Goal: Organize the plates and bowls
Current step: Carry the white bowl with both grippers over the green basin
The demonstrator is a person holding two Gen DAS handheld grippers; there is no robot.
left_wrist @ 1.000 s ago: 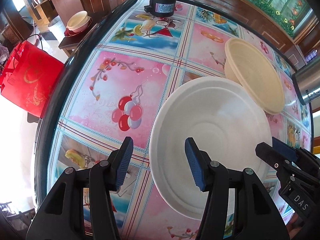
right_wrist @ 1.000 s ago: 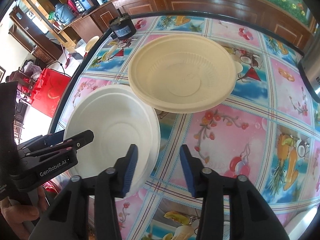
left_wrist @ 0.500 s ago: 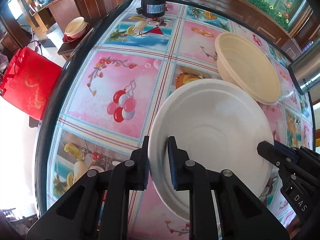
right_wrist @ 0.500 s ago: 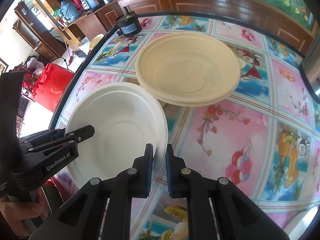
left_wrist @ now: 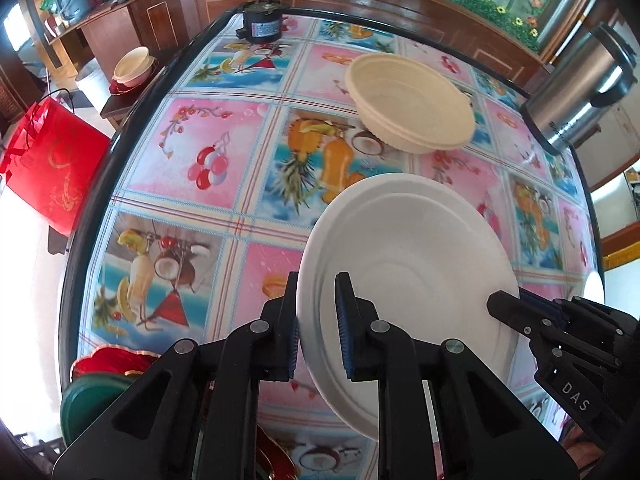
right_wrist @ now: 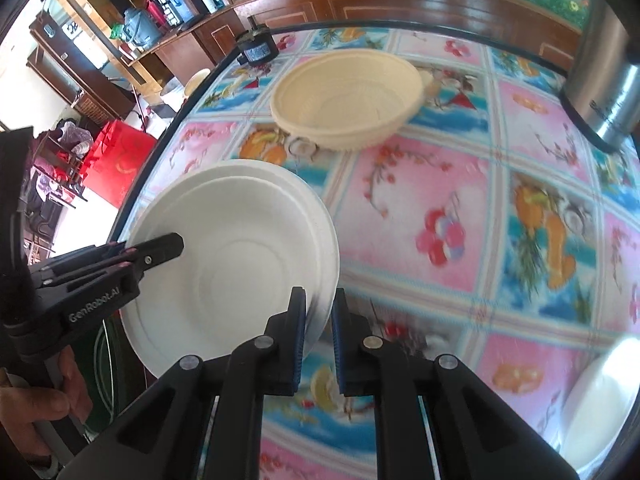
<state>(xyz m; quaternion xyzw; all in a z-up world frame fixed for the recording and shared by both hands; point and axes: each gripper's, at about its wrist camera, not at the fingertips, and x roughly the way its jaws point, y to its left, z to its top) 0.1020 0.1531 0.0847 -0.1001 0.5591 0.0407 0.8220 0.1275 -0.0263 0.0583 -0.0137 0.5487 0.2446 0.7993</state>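
A white plate hangs above the table, held at both sides. My left gripper is shut on its left rim. My right gripper is shut on its right rim; the plate also shows in the right wrist view. The right gripper also shows in the left wrist view, and the left gripper in the right wrist view. A cream bowl stands on the table farther back, also in the right wrist view.
The table has a colourful fruit-print cloth. A steel kettle stands at the right. A black motor sits at the far edge. Red and green plates lie at the near left. Another white dish sits near right.
Both grippers shut on the white plate's rims, then lifted it off the table and drew it back toward me, away from the cream bowl.
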